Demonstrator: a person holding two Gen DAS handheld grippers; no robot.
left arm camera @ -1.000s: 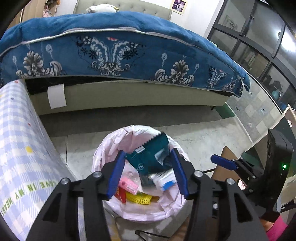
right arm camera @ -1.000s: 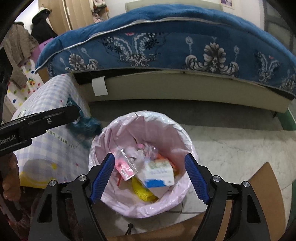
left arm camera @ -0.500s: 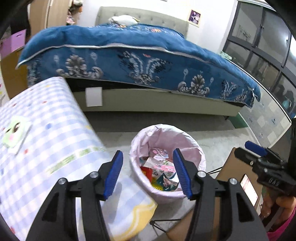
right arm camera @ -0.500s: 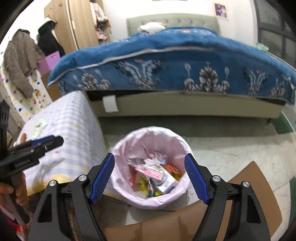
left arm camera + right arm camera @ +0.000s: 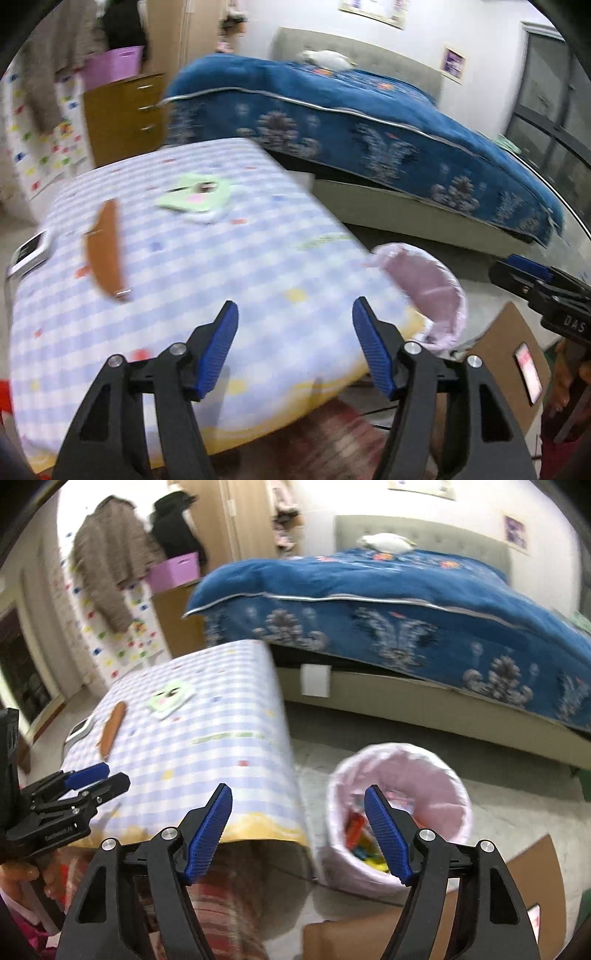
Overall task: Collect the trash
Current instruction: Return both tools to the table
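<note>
My left gripper (image 5: 293, 317) hangs over the near edge of the blue checked table (image 5: 240, 266), its jaws opening with nothing between them. On the cloth lie a long brown piece (image 5: 105, 251) and a green-and-white packet (image 5: 195, 197). The pink-lined trash bin (image 5: 439, 288) stands on the floor to the right of the table. My right gripper (image 5: 297, 801) is between the table's corner and the bin (image 5: 439, 786), its jaws closing on nothing. Several wrappers (image 5: 364, 834) lie in the bin. The brown piece (image 5: 112, 725) and the packet (image 5: 168, 698) also show in the right wrist view.
A white flat device (image 5: 31, 249) lies at the table's far left edge. A bed with a blue quilt (image 5: 369, 122) runs behind the bin. Brown cardboard (image 5: 517, 878) lies on the floor in front of the bin. A wooden drawer unit (image 5: 118, 114) stands beyond the table.
Both grippers have pulled back from above the bin and swung left toward the table. The teal packet that was between my left fingers is gone from them. The left jaws stand wider.
</note>
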